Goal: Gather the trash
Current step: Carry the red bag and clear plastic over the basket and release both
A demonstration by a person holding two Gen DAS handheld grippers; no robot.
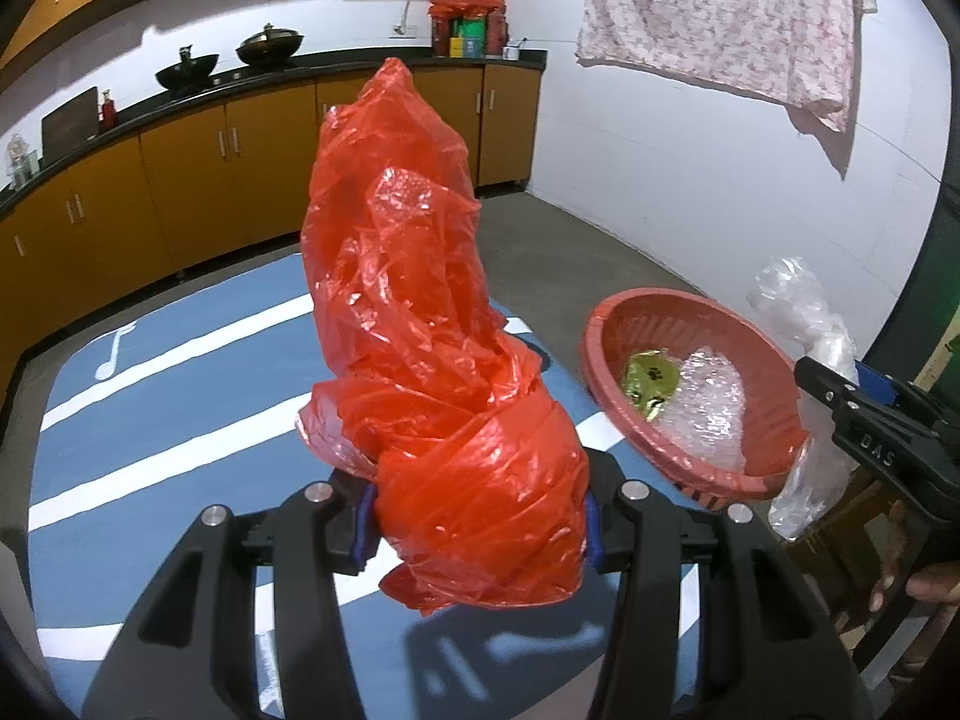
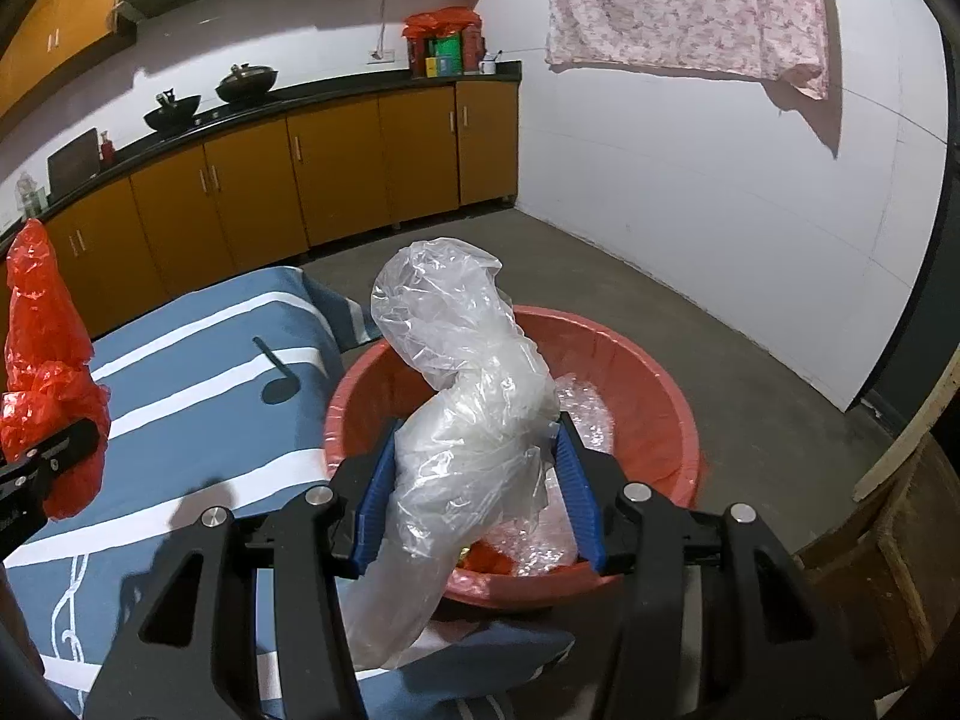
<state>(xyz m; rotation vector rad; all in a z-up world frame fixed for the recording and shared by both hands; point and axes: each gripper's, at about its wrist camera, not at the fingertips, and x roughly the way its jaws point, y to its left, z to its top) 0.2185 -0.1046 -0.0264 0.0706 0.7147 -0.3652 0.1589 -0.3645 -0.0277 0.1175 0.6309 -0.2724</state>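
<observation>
My left gripper [image 1: 480,528] is shut on a crumpled red plastic bag [image 1: 420,360] and holds it upright above the blue table; the bag also shows at the left in the right wrist view [image 2: 48,372]. My right gripper [image 2: 477,492] is shut on a clear plastic bag [image 2: 468,414], held over the near rim of a red basket [image 2: 654,384]. The basket [image 1: 636,324] stands at the table's right edge and holds bubble wrap [image 1: 708,408] and a green-gold wrapper [image 1: 648,381]. The right gripper [image 1: 840,402] shows at the right of the left wrist view.
The table is covered by a blue cloth with white stripes and music notes [image 1: 180,372]. Orange kitchen cabinets [image 1: 180,180] with woks on a dark counter run along the back. A wooden chair [image 2: 900,510] stands at the right. A patterned cloth [image 1: 720,18] hangs on the white wall.
</observation>
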